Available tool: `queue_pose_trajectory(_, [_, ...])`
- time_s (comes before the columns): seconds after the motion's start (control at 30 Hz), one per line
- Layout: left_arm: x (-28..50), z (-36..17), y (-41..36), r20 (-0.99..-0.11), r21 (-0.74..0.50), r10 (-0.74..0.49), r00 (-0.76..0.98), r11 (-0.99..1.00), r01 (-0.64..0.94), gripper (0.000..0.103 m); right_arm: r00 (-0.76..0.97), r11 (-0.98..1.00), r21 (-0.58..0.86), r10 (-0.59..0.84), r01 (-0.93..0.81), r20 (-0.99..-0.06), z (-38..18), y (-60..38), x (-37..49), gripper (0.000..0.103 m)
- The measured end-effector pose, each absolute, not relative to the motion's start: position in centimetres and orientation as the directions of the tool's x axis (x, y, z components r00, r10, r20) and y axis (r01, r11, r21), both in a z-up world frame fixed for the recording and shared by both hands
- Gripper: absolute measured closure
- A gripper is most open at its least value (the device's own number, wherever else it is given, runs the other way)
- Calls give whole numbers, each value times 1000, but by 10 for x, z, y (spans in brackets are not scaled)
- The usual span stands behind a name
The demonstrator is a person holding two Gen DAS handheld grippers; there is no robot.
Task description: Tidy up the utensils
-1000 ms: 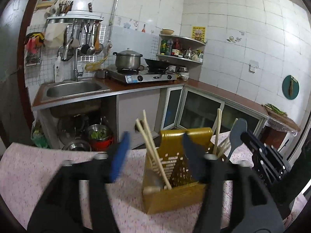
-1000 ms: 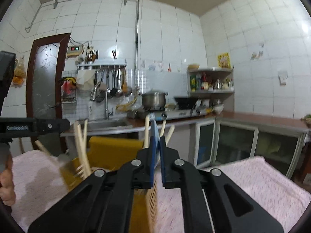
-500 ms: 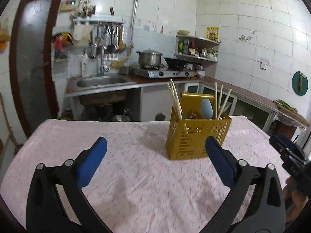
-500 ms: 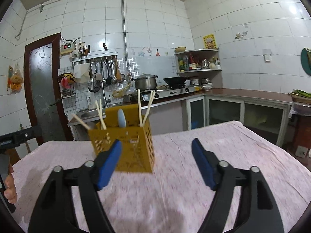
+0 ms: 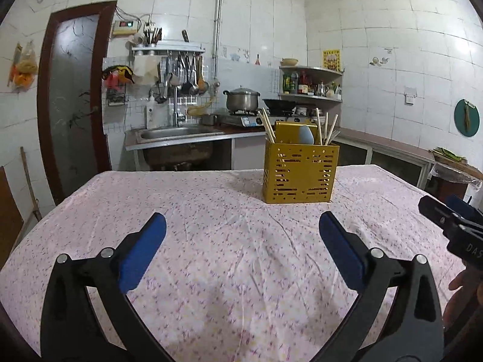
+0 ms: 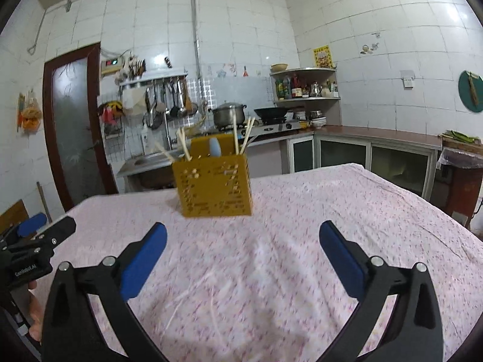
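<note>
A yellow perforated utensil holder point(image 5: 300, 172) stands upright on the pink tablecloth, far side of the table; it also shows in the right wrist view point(image 6: 215, 184). Wooden chopsticks point(image 5: 268, 125) and a pale blue spoon point(image 5: 305, 134) stick up out of it. My left gripper point(image 5: 241, 242) is open and empty, well short of the holder. My right gripper point(image 6: 243, 247) is open and empty, also back from the holder. The right gripper's tip shows at the right edge of the left wrist view point(image 5: 446, 217); the left gripper shows at the left edge of the right wrist view point(image 6: 39, 241).
The table with the pink cloth point(image 5: 211, 241) fills the foreground. Behind it are a sink counter point(image 5: 175, 134), a stove with a pot point(image 5: 242, 99), a corner shelf point(image 5: 311, 83) and a door point(image 5: 75, 96) at the left.
Both grippers have pulled back from the holder and sit farther from it. The right gripper, shut a second ago, is open. The holder now stands alone with the utensils in it.
</note>
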State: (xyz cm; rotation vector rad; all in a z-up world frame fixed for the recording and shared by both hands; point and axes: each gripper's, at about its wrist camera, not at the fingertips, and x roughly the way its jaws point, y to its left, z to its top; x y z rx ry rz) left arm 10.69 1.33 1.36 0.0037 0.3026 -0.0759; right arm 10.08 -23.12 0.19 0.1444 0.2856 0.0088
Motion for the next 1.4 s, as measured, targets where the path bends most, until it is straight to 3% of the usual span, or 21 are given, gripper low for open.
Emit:
queue_pose_trajectory(0.27, [93,0,6,-258,66,-21,966,997,40,5,975,995,96,5,17,-224,-5,-225,83,4])
queue_pose_trajectory(1.0, [81,11,14,-173,23,-48,984,998,53,5,982,999,46,2,7,-188,1,-213,71,4])
queue_pose_trajectory(1.4, [82,10,15,-172,30,-49,984,998,55,5,983,999,40,1,6,-183,2,-214,71,4])
